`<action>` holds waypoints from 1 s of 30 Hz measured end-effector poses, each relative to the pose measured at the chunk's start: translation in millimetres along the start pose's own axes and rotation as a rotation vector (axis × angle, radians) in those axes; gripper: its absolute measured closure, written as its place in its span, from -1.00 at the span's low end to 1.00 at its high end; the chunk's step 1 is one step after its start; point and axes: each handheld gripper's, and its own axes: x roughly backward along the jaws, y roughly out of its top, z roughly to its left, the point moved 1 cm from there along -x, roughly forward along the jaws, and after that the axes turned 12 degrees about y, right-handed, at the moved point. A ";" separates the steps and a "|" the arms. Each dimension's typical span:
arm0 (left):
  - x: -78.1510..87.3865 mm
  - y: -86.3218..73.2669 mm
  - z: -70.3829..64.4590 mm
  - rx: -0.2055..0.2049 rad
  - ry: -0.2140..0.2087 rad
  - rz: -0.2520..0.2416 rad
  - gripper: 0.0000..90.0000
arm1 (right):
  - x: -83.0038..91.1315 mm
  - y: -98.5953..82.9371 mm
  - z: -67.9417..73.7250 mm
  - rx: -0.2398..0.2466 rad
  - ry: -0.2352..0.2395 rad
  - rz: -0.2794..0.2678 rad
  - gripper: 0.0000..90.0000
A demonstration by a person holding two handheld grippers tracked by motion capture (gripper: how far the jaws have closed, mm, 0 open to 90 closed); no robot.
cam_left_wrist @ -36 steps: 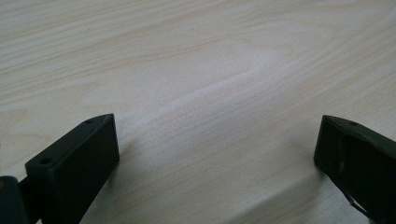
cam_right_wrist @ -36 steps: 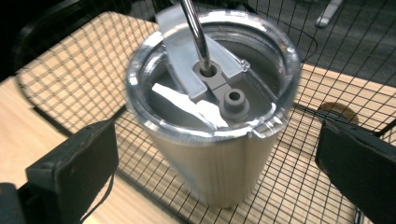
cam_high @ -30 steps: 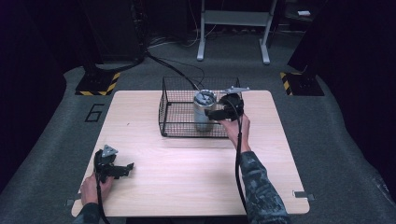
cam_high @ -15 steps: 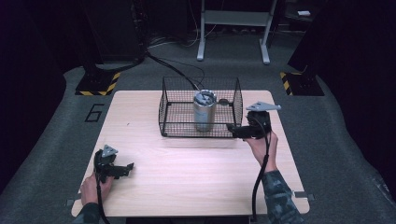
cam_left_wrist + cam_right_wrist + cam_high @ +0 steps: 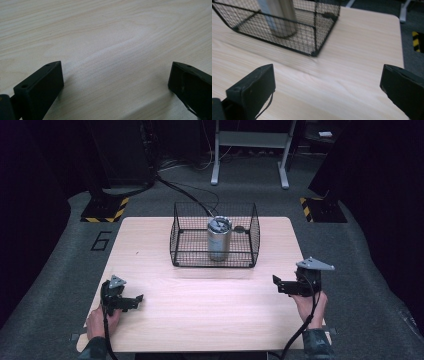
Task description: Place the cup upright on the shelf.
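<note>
While steel tumbler (image 5: 219,238) stands in wire basket (image 5: 181,239) | left gripper (image 5: 134,302), right gripper (image 5: 278,284) both agape, empty

Overhead light falls brightly on the pale bench (image 5: 200,320) while the floor from 9 to 3 o'clock sinks into darkness; the wire basket (image 5: 287,37) blurs slightly at 11 o'clock, soft shadows pooling beneath the jaws

A big number 6 (image 5: 101,240) is painted on the grey floor (image 5: 60,270), just beside the far left corner of the table (image 5: 150,230). No other words can be read.
</note>
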 end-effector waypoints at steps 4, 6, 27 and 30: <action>0.0 0.0 0.0 -0.001 0.000 0.000 -1.00 | 2.5 -22.9 -9.3 -0.041 -0.033 0.019 -1.00; -0.3 0.0 -0.5 0.008 0.001 -0.004 -1.00 | 1.6 -43.4 -16.8 -0.070 -0.058 0.043 -1.00; -0.2 0.0 -0.6 0.009 0.001 -0.003 -1.00 | -31.2 -117.8 -44.1 -0.124 -0.144 0.150 -1.00; -0.2 0.0 -0.5 0.008 0.001 -0.003 -1.00 | -31.9 -117.4 -43.6 -0.135 -0.151 0.146 -1.00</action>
